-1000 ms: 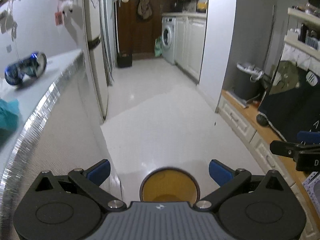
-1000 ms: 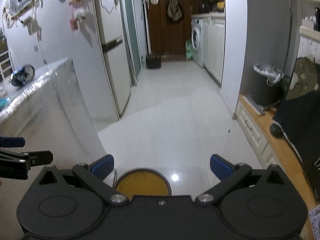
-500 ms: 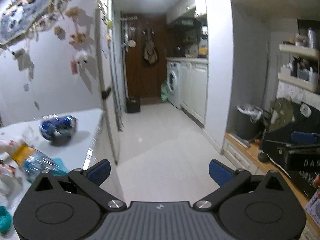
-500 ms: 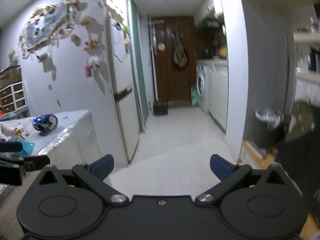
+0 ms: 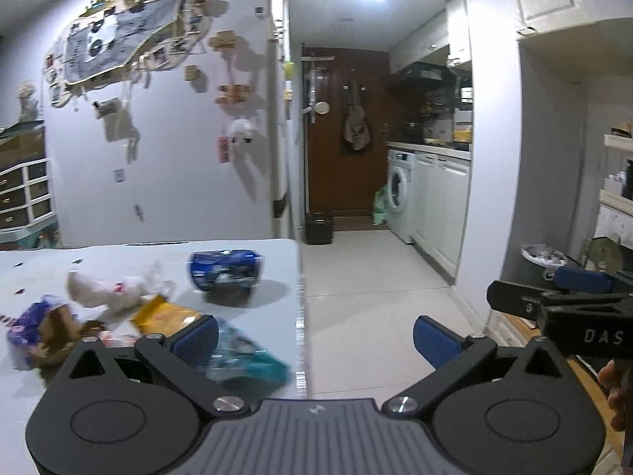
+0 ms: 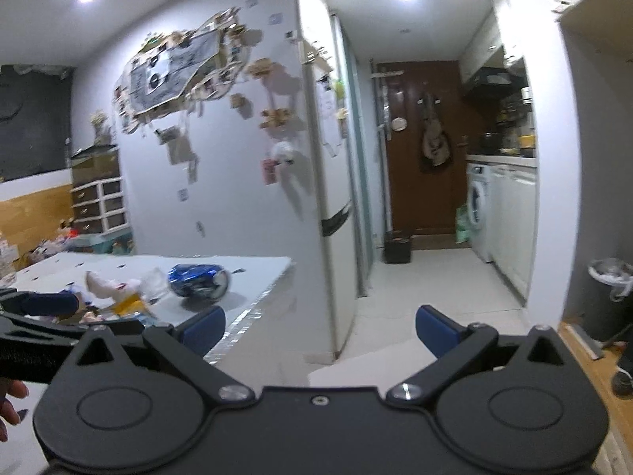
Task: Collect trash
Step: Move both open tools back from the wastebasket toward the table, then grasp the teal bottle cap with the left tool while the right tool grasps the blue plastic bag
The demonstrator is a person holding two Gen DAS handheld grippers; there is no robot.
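Blue-padded left gripper (image 5: 314, 336) and right gripper (image 6: 320, 326) are held level, jaws wide apart and empty, near the white table (image 5: 277, 261) bearing a crushed blue can (image 5: 225, 265).

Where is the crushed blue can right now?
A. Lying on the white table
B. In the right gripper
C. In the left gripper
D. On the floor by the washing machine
A: the blue can lies on its side on the white table, apart from both open grippers.
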